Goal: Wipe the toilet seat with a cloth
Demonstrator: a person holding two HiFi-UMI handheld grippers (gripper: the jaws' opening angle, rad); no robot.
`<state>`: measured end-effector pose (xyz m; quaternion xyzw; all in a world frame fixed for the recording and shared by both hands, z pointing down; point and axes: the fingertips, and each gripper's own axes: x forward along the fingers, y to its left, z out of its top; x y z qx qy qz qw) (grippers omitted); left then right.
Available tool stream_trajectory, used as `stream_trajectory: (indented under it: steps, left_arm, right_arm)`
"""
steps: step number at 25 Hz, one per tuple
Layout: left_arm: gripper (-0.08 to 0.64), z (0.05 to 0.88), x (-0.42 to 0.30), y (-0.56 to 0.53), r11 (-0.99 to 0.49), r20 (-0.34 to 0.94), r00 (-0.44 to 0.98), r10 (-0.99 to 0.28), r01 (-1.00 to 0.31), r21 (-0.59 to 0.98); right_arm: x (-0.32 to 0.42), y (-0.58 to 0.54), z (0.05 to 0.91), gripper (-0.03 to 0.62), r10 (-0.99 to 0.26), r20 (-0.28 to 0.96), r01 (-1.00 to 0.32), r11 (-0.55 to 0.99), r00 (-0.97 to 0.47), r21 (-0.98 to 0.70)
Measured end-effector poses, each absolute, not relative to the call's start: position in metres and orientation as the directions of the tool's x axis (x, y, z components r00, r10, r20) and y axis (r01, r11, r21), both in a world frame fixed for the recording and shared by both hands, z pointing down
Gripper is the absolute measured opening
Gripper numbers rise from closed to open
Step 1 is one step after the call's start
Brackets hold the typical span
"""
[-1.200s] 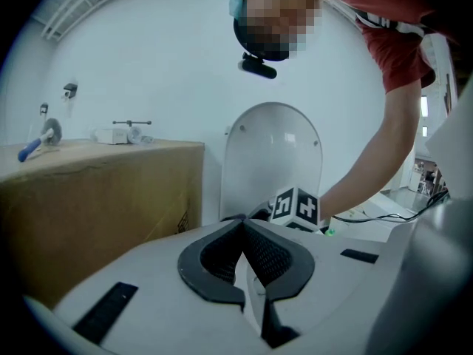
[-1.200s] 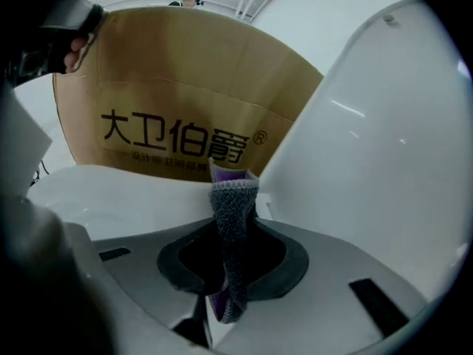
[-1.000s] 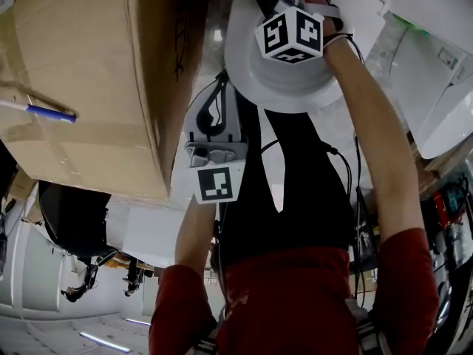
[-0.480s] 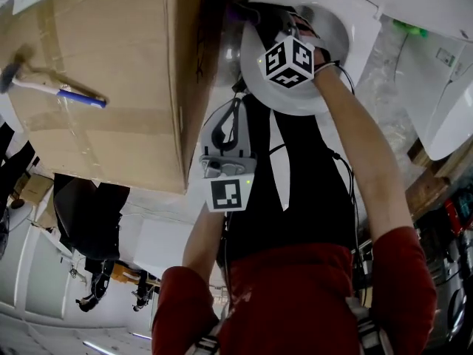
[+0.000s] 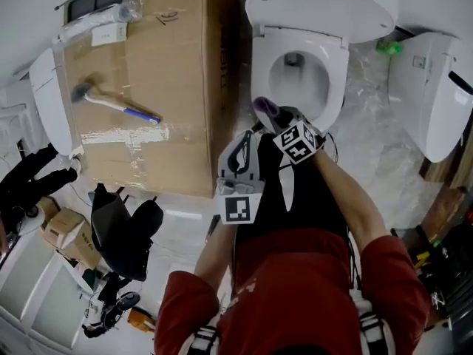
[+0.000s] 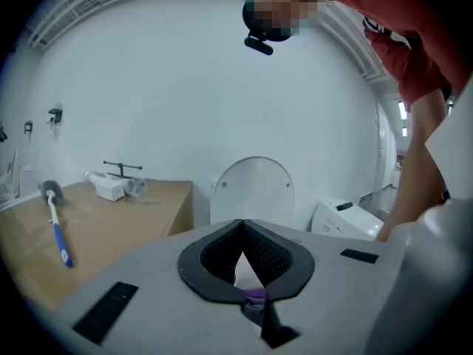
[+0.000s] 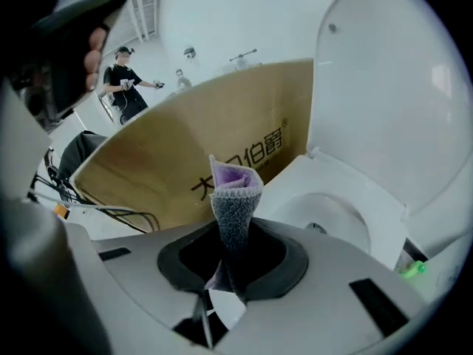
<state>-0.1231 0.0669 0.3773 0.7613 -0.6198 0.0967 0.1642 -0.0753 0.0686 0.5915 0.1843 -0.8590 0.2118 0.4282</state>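
The white toilet stands at the top middle of the head view with its lid (image 5: 325,6) raised and its seat (image 5: 334,87) down. My right gripper (image 5: 279,118) hovers just in front of the seat's near rim, shut on a folded purple and grey cloth (image 5: 266,109). The same cloth (image 7: 235,198) sticks up from between the jaws in the right gripper view, with the seat (image 7: 347,187) beyond it. Nearer the person, my left gripper (image 5: 241,148) is shut and holds nothing. Past the left gripper (image 6: 242,235), the lid (image 6: 253,191) shows straight ahead.
A large cardboard box (image 5: 170,72) stands left of the toilet, with a blue-handled tool (image 5: 111,102) on top. Another white toilet unit (image 5: 436,95) is at the right, and a green item (image 5: 386,47) lies on the floor. A black chair (image 5: 126,231) sits at lower left.
The head view has pulled back, so the whole toilet and box now show. My right gripper with the cloth has come off the toilet rim toward the person. The left gripper stays shut.
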Motion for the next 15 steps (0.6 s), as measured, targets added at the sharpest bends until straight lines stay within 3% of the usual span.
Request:
stream_trajectory:
  steps: [9, 15]
  left_arm:
    - [0.014, 0.241, -0.095, 0.032, -0.272, 0.155, 0.28, -0.947, -0.96, 0.072]
    - [0.014, 0.177, -0.083, 0.01, -0.303, 0.066, 0.306, -0.95, -0.952, 0.048]
  right_arm:
    - [-0.024, 0.075, 0.387, 0.066, -0.394, 0.671, -0.574, 0.817, -0.628, -0.057]
    - [0.021, 0.05, 0.284, 0.066, -0.548, 0.6, -0.717, 0.695, -0.582, -0.061]
